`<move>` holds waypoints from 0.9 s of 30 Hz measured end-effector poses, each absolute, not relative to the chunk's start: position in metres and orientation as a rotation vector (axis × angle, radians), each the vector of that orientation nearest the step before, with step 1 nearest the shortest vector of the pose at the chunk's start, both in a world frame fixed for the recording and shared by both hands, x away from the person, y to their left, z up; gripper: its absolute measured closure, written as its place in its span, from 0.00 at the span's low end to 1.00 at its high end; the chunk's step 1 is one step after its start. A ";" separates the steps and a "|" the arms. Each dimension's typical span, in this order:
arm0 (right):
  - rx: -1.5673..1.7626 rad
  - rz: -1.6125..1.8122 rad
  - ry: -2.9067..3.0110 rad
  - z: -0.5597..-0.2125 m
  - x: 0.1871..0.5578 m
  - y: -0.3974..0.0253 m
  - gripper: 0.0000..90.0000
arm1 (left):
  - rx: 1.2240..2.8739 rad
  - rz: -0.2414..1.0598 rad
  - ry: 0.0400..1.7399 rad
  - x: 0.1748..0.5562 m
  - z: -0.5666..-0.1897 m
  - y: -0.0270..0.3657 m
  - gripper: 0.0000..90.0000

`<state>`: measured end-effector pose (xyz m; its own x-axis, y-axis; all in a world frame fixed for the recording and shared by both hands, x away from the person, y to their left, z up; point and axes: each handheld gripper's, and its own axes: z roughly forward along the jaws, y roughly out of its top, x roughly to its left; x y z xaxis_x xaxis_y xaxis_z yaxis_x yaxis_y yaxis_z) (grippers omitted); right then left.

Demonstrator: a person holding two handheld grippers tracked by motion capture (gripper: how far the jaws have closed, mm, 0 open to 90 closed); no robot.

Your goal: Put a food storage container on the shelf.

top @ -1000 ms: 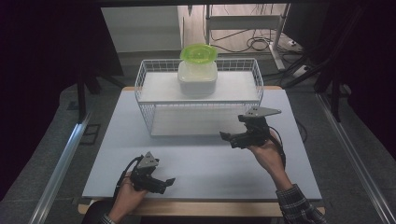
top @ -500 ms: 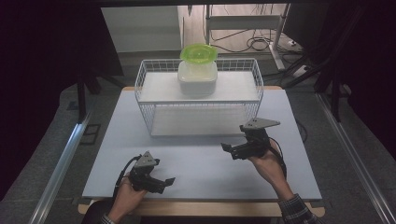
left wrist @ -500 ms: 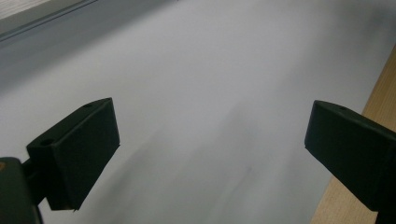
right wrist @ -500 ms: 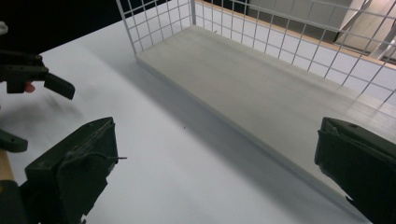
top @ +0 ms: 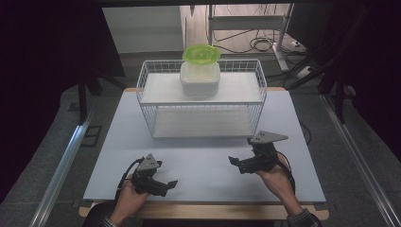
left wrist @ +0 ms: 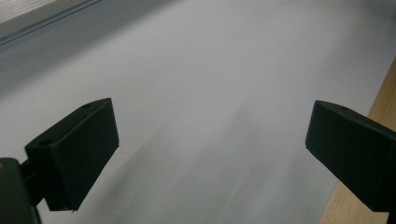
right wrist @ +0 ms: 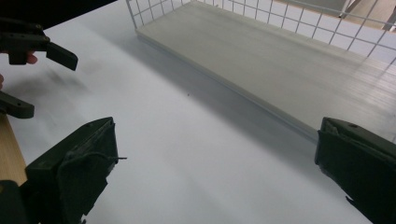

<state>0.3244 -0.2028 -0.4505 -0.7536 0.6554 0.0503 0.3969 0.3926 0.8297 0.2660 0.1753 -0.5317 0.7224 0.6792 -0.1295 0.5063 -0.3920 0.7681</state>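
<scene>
Hidden or cut off: the container's lower part sits behind the wire rack's front rim in the high view; what it holds cannot be made out. In the right gripper view the rack's upper shelf is out of frame, with just the lower board and some mesh in sight.
Container: white tub with a green lid, standing upright on the rack's top shelf, at its middle, well apart from both tools.
Rack: white wire, two shelves, on the far half of the surface.
Left tool: low over the near left corner of the surface, jaws spread wide with nothing between them; the left hand grips it from below the edge.
Right tool: near the right front of the rack, jaws spread, nothing between them, pointing left across the surface; the right hand holds it from behind, the wrist angled inward.
Left gripper view: bare pale surface between the jaws, a wooden edge at the right.
</scene>
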 end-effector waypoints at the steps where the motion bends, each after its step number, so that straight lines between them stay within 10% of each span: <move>1: 0.925 1.293 2.367 -0.452 0.323 -0.204 0.00 | 2.076 0.261 0.895 0.266 -0.532 0.175 0.02; 27: 0.970 1.162 2.378 -0.498 0.310 -0.221 0.00 | 2.079 0.290 0.866 0.265 -0.533 0.174 0.01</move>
<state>0.3102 -0.2209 -0.4975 -0.7176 0.6964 0.0086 0.4349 0.4384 0.7866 0.2652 0.1737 -0.5328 0.7341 0.6717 -0.0996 0.4765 -0.4050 0.7803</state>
